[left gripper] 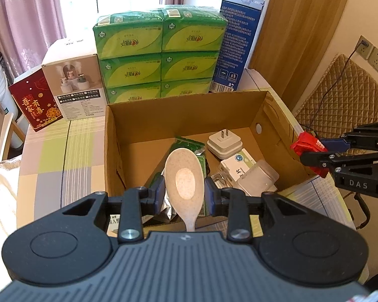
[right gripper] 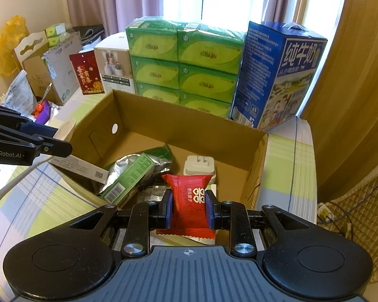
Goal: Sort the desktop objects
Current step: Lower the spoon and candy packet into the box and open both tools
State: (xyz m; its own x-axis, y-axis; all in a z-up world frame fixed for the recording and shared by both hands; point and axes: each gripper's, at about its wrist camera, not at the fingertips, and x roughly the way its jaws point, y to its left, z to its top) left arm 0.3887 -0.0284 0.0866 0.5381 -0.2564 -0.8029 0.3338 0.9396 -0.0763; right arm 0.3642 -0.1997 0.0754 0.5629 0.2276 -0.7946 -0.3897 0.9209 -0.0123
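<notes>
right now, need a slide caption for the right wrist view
Right gripper holds a red foil snack packet above the open brown cardboard box.

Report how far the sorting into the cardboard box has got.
Done: a white plug adapter, a green packet and small boxes lie in the cardboard box. In hand: left hand-held gripper holds a spoon, right hand-held gripper a red packet. Left: dropping both in.

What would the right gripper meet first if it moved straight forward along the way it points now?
Probably the white plug adapter lying in the cardboard box, just beyond the red packet that the right gripper holds. Depth is unclear; it might pass above the adapter.
</notes>
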